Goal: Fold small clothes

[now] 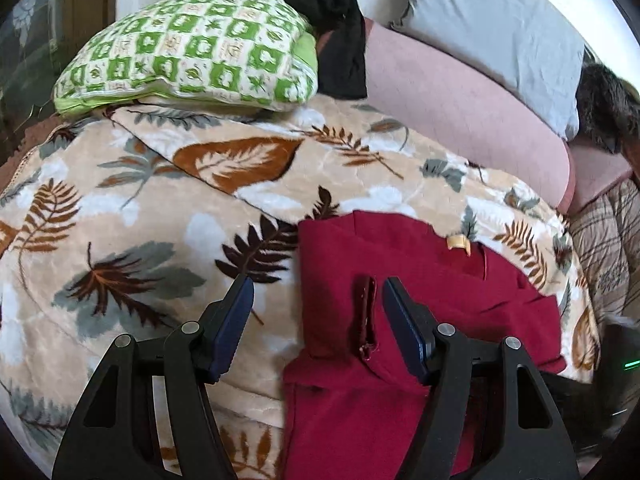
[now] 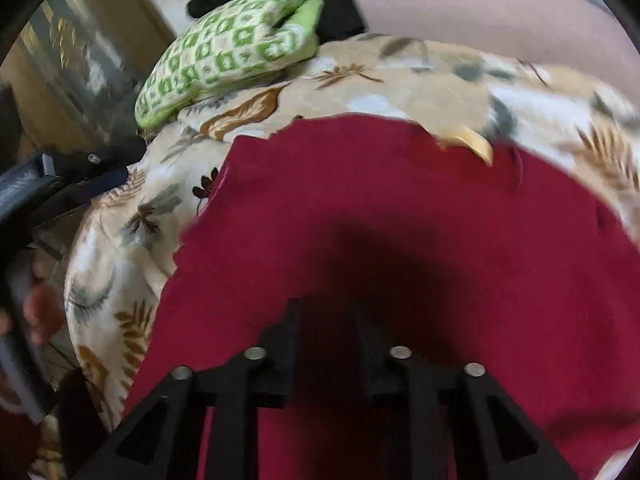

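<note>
A dark red knit garment [image 1: 420, 292] is lying on the beige leaf-print fleece blanket [image 1: 132, 216], filling the lower right of the frame. The left tool [image 1: 318, 300] is hanging wide open over its edge, gripping nothing. The right tool [image 2: 326, 312] is pressing low over the cloth, its tips lost in shadow, so I cannot tell its grip. A green checked pillow [image 1: 192, 52] is sitting upper left.

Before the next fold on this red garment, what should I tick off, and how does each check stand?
1. Dark red knit garment lies on the leaf-print fleece blanket: ok.
2. Left tool open, straddling a raised ridge of cloth: ok.
3. Right tool has a grip: cannot tell, tips in shadow.
4. Garment flat: not ok, creased.
5. Cream neck label visible at far edge: ok.
</note>
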Demonstrator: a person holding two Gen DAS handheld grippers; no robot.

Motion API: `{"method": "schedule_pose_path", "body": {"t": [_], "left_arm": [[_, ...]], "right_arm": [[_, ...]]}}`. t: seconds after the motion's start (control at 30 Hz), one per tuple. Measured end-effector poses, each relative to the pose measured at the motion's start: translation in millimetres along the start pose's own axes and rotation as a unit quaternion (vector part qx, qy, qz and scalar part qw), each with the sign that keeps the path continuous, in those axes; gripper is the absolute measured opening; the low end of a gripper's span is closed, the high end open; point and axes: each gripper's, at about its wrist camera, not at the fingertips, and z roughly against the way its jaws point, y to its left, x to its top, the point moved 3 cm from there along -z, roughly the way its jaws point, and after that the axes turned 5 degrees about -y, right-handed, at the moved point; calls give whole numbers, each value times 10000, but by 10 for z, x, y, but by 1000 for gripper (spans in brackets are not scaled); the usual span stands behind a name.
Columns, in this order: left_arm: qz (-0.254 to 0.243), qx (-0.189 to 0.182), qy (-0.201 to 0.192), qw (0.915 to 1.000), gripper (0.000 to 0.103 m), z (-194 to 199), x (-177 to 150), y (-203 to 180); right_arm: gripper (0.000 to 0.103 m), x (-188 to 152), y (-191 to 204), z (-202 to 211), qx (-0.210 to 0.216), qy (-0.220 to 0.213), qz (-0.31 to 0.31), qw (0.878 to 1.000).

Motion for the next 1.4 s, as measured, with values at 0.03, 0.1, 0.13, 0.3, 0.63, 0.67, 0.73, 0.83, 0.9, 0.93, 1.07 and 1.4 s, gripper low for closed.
{"method": "schedule_pose_path", "body": {"t": [0.03,0.1,0.13,0.3,0.63,0.67,0.73,0.83,0.9,0.93,1.07,1.4], "left_arm": [[-43,1,28,10000,67,-35,-24,-22],[-102,-37,157,9998,67,-134,-82,-84],[-137,-49,249,9996,67,-199,-115,-116],[-182,11,474,9987,67,-360,-252,-198],[-464,167,861,9951,67,-579,-456,-322],[-459,155,836,9953,67,-578,-467,-315],[-415,143,843,9955,67,-590,-478,-292],[-301,101,848,9959,67,-592,-470,-266],[-260,92,833,9961,67,-587,-455,-257],[-256,104,830,9962,67,-588,-450,-258],[-245,132,844,9960,67,-584,-453,-254],[-252,-308,636,9972,67,-529,-315,-305]], "right_arm": [[33,-44,-141,274,-58,-225,-190,9996],[42,-127,-378,769,-471,-686,-422,9956],[49,-156,-498,928,-676,-870,-519,9926],[66,-339,-1034,1473,-1760,-1099,-725,9755],[16,-522,-1156,1140,-1839,-615,-464,9799],[13,-558,-1159,1131,-1836,-485,-443,9808],[1,-705,-1198,1122,-2030,-111,-289,9787],[0,-849,-1334,1251,-1933,-31,-649,9790],[1,-782,-1344,1433,-1760,-456,-893,9793],[2,-709,-1329,1518,-1707,-705,-947,9782],[6,-400,-1207,1396,-1721,-831,-756,9787],[28,-360,-1242,1273,-1686,-854,-830,9785]]}}
